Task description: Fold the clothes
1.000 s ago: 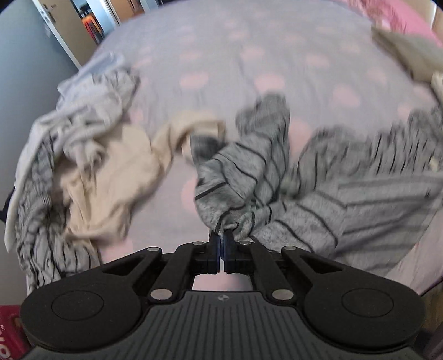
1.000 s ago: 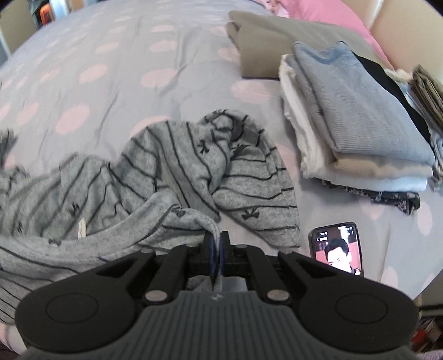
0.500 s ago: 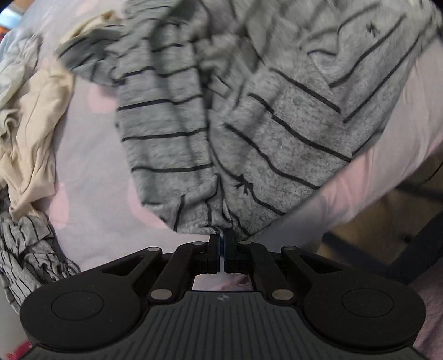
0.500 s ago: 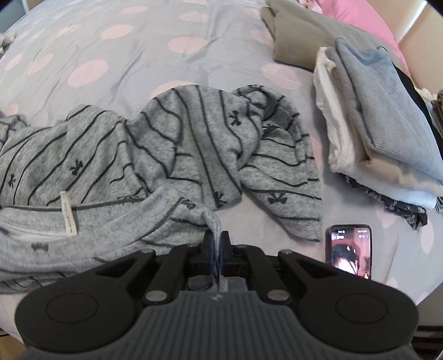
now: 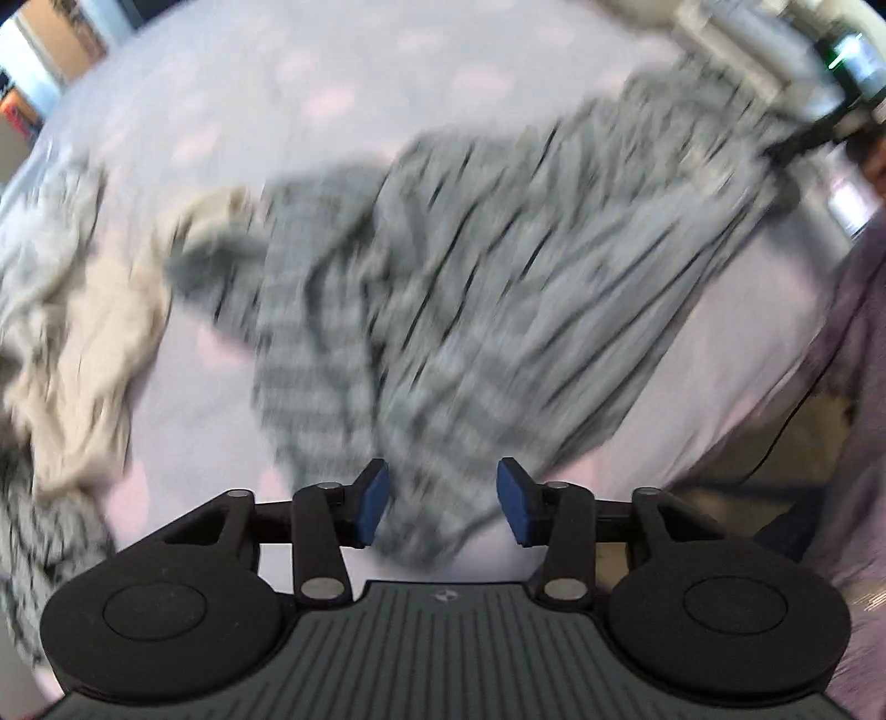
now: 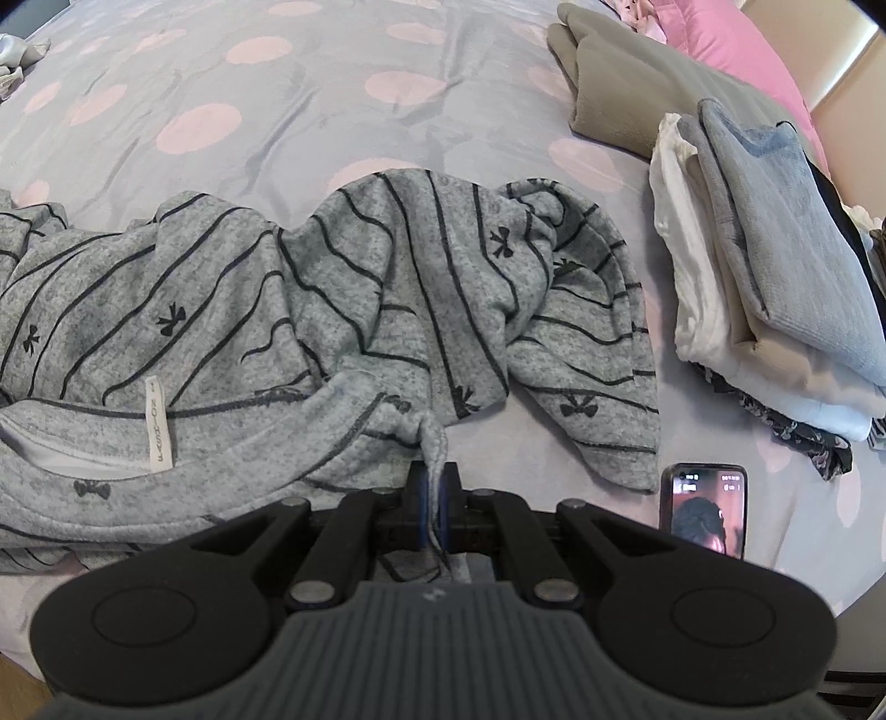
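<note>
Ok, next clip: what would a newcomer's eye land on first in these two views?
First the grey striped top with little bows, sprawled across the polka-dot bedspread, a pinch of its edge shut in the right claw. In the blurred left view the left claw stands open over the same fabric. On the right, a stack of folded clothes, with a lit phone in front of it.

Setting: home bedroom.
I see a bed (image 6: pixel 310 66) with pink-dotted cover, pink pillow (image 6: pixel 742 50), folded laundry stack (image 6: pixel 775 288).
</note>
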A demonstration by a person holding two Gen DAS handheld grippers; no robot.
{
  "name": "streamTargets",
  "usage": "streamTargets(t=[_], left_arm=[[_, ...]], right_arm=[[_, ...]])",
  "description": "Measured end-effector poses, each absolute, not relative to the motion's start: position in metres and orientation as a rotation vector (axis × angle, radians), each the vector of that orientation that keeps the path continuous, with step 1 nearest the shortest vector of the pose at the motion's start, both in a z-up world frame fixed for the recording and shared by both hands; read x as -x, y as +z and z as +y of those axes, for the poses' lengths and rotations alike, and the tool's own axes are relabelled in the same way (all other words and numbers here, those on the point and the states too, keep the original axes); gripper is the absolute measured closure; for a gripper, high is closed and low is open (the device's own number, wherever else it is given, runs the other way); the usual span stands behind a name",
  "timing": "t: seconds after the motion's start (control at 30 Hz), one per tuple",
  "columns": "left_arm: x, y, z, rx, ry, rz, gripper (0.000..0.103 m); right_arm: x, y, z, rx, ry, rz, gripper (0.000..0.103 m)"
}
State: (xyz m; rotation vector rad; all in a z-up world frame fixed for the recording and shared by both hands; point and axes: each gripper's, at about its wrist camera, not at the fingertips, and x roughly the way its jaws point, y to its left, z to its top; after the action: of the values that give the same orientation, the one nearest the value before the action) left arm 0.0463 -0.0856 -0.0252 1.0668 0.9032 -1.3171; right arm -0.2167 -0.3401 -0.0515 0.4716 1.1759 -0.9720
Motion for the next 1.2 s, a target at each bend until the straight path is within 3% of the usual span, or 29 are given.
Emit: streamTargets(t=[0.3,0.37,0.47,0.67,0.93,1.07,1.2], left_arm=[[0.004,-0.05,-0.15,-1.089,-1.463,0.736,0.062],[0.009,-0.065,-0.161,-1.114,-1.468,0.765,0.088],[0.013,-0.073,-0.164,-1.104,-1.472,0.75,0.099],[0.031,-0.049,-0.14,-1.134,-1.633,0.709,0.1],[0.076,-0.081,-0.108,-1.289,-1.734,0.713,0.098],[0.082,-0.098,-0.106,-1.295,-1.749,0.803,0.085],[0.074,-0.083,-0.104,-1.246,-1.75,0.784,0.084]], right_arm=[[0.214,-0.046,-0.332,-0.444,-0.935,1.139,0.098],[0.215,-0.048,-0.332,-0.447,-0.933,1.144,0.098],[0.217,-0.05,-0.331,-0.448,-0.93,1.149,0.098],[0.216,-0.048,-0.325,-0.421,-0.901,1.156,0.098],[0.215,-0.056,-0.305,-0.386,-0.807,1.22,0.098],[0.216,-0.06,-0.302,-0.379,-0.799,1.233,0.098],[0.215,-0.061,-0.301,-0.374,-0.797,1.237,0.098]])
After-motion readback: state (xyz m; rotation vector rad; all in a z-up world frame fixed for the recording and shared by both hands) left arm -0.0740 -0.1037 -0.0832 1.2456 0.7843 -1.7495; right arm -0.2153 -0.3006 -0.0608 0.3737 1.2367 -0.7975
